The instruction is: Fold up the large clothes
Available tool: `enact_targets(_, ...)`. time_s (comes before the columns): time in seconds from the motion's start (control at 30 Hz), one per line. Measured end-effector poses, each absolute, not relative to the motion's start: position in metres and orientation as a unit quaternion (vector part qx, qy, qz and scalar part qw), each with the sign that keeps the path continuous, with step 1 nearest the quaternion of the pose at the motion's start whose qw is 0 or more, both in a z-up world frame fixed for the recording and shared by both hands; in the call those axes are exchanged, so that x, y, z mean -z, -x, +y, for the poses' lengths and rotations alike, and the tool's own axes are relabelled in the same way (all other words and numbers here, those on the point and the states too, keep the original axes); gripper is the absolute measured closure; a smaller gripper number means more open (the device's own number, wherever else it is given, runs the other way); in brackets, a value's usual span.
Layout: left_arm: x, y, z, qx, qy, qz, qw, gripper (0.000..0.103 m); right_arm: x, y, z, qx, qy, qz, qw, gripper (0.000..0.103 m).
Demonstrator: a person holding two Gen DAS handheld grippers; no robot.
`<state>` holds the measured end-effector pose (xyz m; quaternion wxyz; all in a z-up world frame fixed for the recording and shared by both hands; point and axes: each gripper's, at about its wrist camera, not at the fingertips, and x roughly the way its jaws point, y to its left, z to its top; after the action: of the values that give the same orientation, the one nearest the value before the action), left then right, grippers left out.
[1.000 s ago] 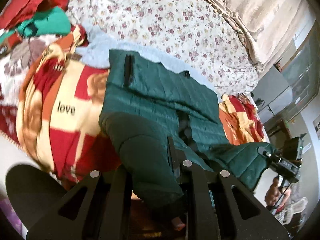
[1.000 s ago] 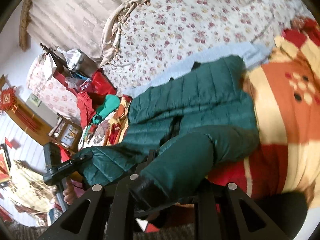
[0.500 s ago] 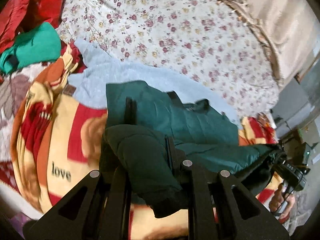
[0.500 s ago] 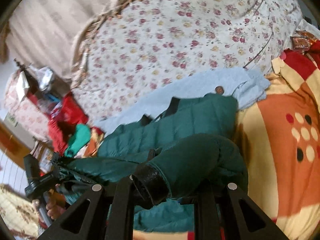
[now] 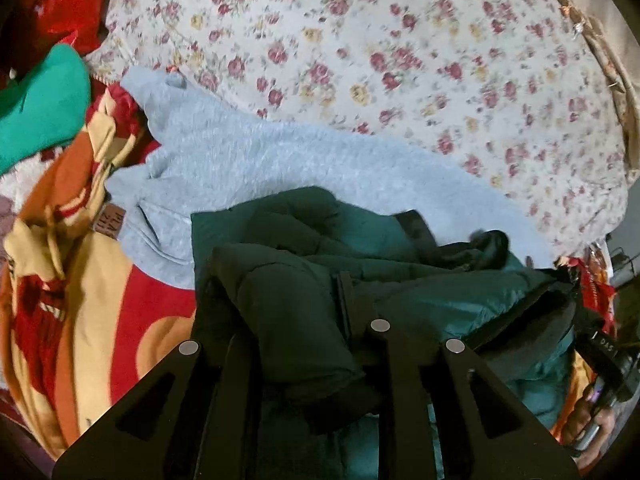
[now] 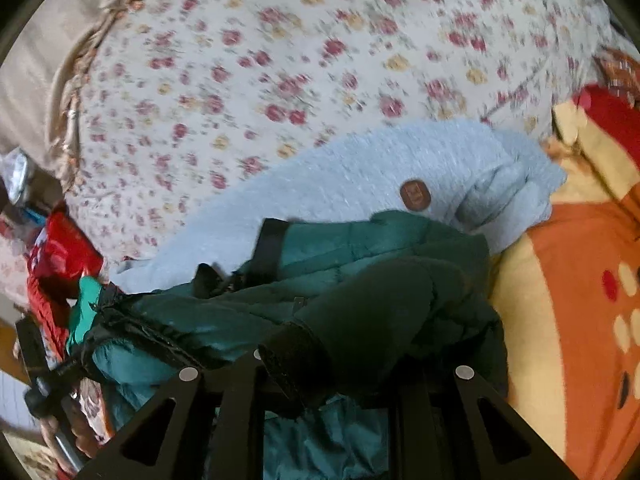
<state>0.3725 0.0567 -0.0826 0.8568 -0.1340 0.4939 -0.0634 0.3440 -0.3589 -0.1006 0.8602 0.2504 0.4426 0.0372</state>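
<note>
Green puffer jacket [image 5: 400,280] lies bunched on the bed, over a pale blue fleece [image 5: 280,160]. It's soft, puffy, prob slippery, so bite deep on thick seams or cuffs. My left gripper [image 5: 304,344] pinches 1 sleeve, right gripper [image 6: 320,364] pinches the other by its cuff. Both hands low, pointing fwd across the bed.

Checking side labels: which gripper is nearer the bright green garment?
Left. The left gripper is close to the bright green garment; the right gripper is beyond the dark green puffer jacket.
</note>
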Motion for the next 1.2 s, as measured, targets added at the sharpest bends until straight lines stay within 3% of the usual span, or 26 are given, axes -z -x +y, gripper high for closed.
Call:
enact_targets(0.23, 0.065, -0.358, 0.073, 0.106, 0.186, 0.483, 0.849, 0.079, 0.099, -0.336, -0.371, -0.064, -0.289, 0.43, 0.853, 0.076)
enact_targets(0.3, 0.055, -0.353, 0.082, 0.131, 0.224, 0.477, 0.84, 0.07, 0.09, -0.325, -0.374, -0.072, -0.297, 0.411, 0.859, 0.062)
enact_targets(0.33, 0.051, -0.351, 0.086, 0.142, 0.243, 0.475, 0.834, 0.066, 0.086, -0.322, -0.373, -0.071, -0.297, 0.405, 0.862, 0.06)
enact_targets(0.4, 0.043, -0.347, 0.094, 0.159, 0.283, 0.467, 0.822, 0.047, 0.077, -0.313, -0.374, -0.065, -0.292, 0.391, 0.87, 0.043)
enact_targets(0.47, 0.032, -0.341, 0.103, 0.165, 0.32, 0.444, 0.82, 0.034, 0.067, -0.306, -0.373, -0.053, -0.279, 0.374, 0.883, 0.027)
enact_targets(0.6, 0.013, -0.338, 0.11, 0.171, 0.346, 0.428, 0.817, 0.027, 0.051, -0.298, -0.361, -0.04, -0.232, 0.364, 0.901, 0.026)
enact_targets(0.73, 0.011, -0.34, 0.079, 0.135, 0.249, 0.448, 0.848, 0.027, 0.056, -0.302, -0.335, -0.053, -0.19, 0.384, 0.902, 0.026)
enact_targets(1.03, 0.065, -0.386, 0.023, 0.016, 0.037, 0.476, 0.879, 0.027, 0.097, -0.345, -0.271, -0.034, -0.08, 0.43, 0.899, 0.026)
enact_targets(1.2, 0.102, -0.406, 0.041, 0.001, 0.031, 0.507, 0.861, 0.027, 0.123, -0.359, -0.275, -0.034, -0.091, 0.447, 0.889, 0.024)
